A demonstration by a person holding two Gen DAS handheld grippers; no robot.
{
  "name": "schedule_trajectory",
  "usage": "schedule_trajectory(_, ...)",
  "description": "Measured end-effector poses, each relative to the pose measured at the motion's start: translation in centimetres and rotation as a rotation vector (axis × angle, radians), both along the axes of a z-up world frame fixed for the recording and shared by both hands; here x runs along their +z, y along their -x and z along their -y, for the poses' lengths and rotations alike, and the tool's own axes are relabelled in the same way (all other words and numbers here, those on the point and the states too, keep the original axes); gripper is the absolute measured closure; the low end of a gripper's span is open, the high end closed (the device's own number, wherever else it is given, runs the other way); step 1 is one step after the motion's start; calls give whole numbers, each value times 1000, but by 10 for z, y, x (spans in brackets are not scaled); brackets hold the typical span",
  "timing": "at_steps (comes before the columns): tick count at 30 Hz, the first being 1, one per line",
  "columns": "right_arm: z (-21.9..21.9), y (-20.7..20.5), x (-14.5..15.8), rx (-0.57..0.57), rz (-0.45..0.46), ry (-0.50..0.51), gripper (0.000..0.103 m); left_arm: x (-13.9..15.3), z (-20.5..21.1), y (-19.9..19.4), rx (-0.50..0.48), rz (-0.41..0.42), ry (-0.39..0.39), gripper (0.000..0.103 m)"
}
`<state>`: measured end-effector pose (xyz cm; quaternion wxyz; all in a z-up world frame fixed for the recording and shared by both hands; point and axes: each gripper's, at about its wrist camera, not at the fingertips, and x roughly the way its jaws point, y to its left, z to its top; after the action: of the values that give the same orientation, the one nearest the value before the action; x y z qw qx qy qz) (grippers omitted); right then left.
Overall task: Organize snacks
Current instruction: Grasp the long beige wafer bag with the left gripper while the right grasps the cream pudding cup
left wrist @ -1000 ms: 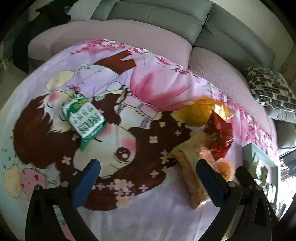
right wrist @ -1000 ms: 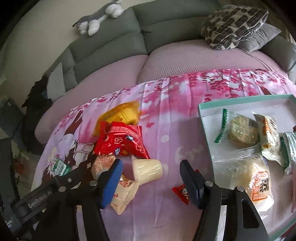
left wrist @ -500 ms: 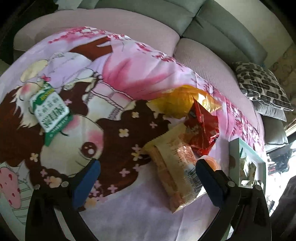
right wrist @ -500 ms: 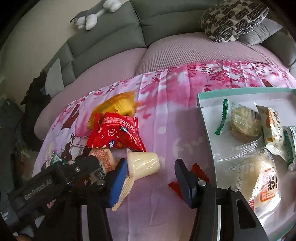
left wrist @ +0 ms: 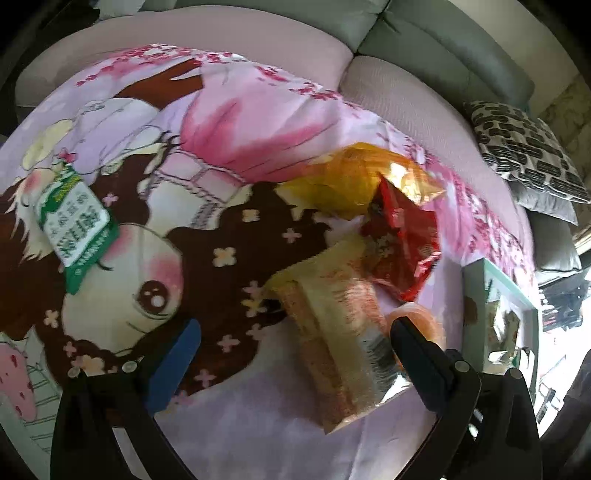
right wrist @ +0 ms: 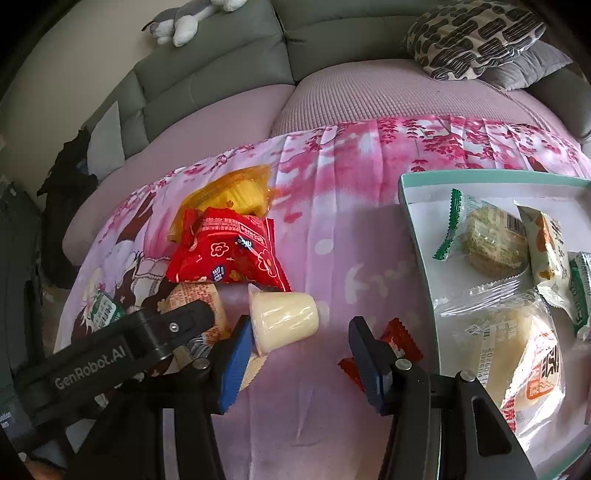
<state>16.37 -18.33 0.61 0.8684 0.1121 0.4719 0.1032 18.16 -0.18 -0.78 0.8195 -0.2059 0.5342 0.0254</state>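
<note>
My left gripper (left wrist: 291, 343) is open; a long orange-and-clear packet (left wrist: 336, 332) lies between its fingers on the pink blanket. Behind it lie a red packet (left wrist: 400, 236), a yellow bag (left wrist: 354, 177) and an orange jelly cup (left wrist: 417, 317). A green-and-white packet (left wrist: 72, 225) lies far left. My right gripper (right wrist: 299, 343) is open, its left finger touching a pale yellow jelly cup (right wrist: 284, 317) lying on its side. A small red candy (right wrist: 399, 341) lies behind its right finger. The teal-rimmed tray (right wrist: 417, 229) at right holds several wrapped snacks.
The blanket covers a round pink sofa seat with grey backrests (right wrist: 210, 85). A patterned cushion (right wrist: 472, 37) and a plush toy (right wrist: 192, 18) sit at the back. The left gripper's arm (right wrist: 110, 350) crosses the right wrist view at lower left.
The left gripper has moved right and closer, so the long packet now lies between its fingers. The right gripper has come down closer to the jelly cup.
</note>
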Motion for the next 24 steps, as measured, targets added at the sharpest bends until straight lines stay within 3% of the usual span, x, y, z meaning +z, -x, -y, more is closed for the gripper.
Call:
schedule_trajectory(14, -9, -1, -1, 42, 19, 20, 47, -2, -38, 12, 80, -18, -57, 1)
schedule_trajectory(24, -17, -7, -11, 74, 18, 11, 47, -3, -27, 9, 63, -9, -107, 1)
